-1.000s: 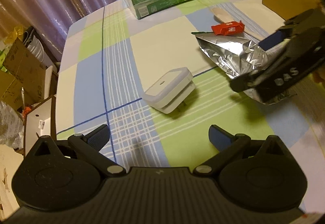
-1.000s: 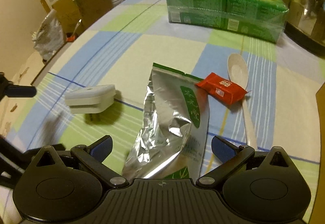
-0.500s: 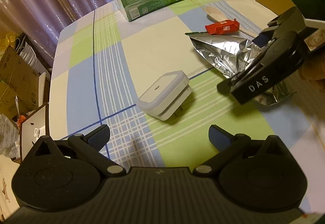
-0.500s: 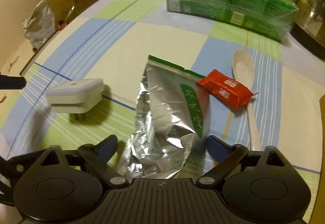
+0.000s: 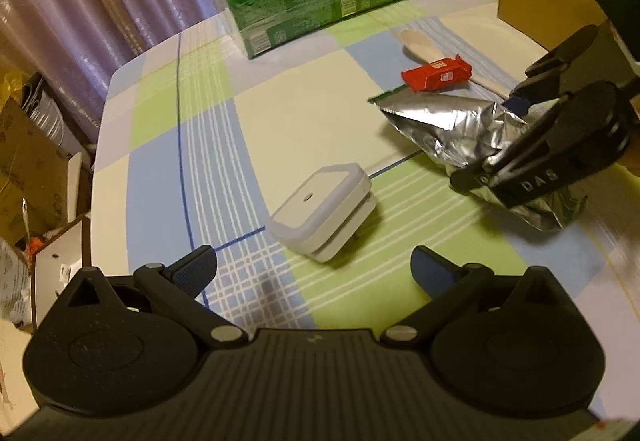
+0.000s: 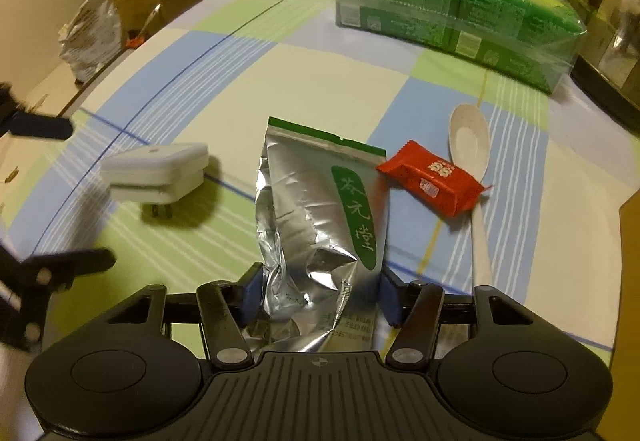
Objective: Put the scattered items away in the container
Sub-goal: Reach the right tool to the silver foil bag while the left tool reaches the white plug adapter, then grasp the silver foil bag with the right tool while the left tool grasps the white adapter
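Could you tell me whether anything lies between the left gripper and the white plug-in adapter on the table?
Nothing visible does. The left gripper is open, and only bare tablecloth separates it from the white adapter. The foil pouch and the right gripper lie off to the right, clear of that line.

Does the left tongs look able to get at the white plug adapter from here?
Probably yes: the left tongs stand open with the white plug adapter just ahead, nothing between; the right tongs are off on the foil pouch.
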### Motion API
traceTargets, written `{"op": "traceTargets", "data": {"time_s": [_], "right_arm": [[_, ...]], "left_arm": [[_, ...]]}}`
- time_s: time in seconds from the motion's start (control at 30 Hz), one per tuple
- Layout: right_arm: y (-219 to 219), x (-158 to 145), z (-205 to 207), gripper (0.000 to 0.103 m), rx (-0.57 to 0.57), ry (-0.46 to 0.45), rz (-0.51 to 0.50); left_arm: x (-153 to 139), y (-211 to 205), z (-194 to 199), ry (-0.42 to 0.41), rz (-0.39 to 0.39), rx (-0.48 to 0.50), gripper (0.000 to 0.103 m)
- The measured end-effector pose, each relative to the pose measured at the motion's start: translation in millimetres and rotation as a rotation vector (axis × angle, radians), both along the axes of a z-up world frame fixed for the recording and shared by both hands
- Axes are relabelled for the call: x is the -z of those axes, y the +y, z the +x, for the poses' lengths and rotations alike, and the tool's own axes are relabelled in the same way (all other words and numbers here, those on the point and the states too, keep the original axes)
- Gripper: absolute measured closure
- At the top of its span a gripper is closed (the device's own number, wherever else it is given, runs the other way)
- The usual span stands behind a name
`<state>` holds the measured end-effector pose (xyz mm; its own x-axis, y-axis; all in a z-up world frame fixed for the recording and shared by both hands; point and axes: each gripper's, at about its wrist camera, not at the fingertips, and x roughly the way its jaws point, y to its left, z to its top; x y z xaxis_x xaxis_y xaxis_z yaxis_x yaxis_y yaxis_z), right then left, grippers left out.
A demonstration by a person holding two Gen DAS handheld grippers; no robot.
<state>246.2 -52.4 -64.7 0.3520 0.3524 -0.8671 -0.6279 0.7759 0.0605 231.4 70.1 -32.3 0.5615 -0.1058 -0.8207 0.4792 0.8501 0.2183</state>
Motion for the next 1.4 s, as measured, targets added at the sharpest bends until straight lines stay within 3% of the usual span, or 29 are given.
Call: {"op": "traceTargets", "data": {"time_s": [0.43,0.57,0.73,1.07,1.2,1.4], "right_arm": [[-29.0,-24.4,-32.3,0.049,-0.030,0.010,0.018],[-42.4,-28.6,-39.2,0.049,-0.034,0.018,0.024],[-51.9,-25.2,-37.3,0.050,-0.035,0.028,0.028],[-56.2,-21.6,-30.0,0.050,-0.048,0.050,0.039],[-56.9,-20.4,-29.3,0.050,-0.053,0.053,0.042],[-60.2,-21.9,-31.6,0.050,-0.045,0.047,0.042]], "left_arm": [[7.9,-9.4,31.3,0.044,0.046,0.186,0.002],[7.4,-5.1,52.9,0.113,-0.001,0.248,0.004],[10.0,-6.0,78.1,0.196,0.036,0.323,0.006],[29.5,-21.5,98.5,0.346,0.080,0.428,0.026],[36.2,-22.9,99.3,0.390,0.092,0.427,0.043],[30.9,-26.4,75.0,0.403,0.020,0.373,0.044]]}}
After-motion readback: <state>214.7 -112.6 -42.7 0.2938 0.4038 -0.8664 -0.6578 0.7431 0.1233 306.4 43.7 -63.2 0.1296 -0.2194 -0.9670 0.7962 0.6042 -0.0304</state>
